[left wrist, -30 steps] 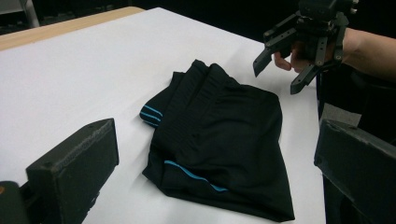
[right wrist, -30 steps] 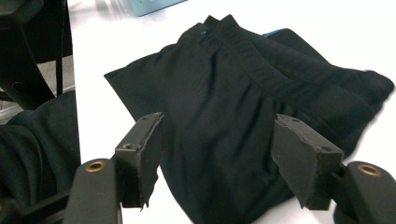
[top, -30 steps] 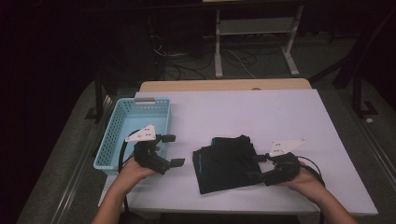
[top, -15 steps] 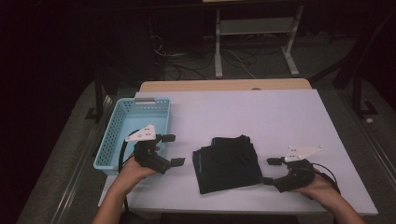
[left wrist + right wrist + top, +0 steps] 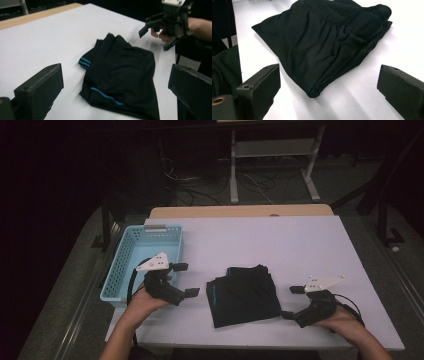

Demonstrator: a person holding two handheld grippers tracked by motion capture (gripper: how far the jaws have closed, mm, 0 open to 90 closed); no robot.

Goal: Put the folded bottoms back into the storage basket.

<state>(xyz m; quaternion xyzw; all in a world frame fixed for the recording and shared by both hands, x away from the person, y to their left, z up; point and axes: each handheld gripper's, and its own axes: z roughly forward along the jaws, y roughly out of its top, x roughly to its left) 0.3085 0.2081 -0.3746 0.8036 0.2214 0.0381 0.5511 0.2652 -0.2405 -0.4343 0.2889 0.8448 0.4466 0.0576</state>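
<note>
You had one folded black garment (image 5: pixel 245 294) on one white table (image 5: pixel 280 240). One blue basket (image 5: pixel 131 257) stood at the table's left edge. You held two grippers, the left gripper (image 5: pixel 186 280) and the right gripper (image 5: pixel 292 302), one in each of your two hands. Two teal stripes marked the garment.

The high view is dim around the edges — the room behind the table (image 5: pixel 280 240) sinks into near black, while the white tabletop catches the light evenly from above, without glare. Shadows under the folded black garment (image 5: pixel 244 295) are short and soft. In the 2 gripper views the tabletop is bright, almost washed out; the near jaws look soft — the left gripper view's far background slightly blurred.
</note>
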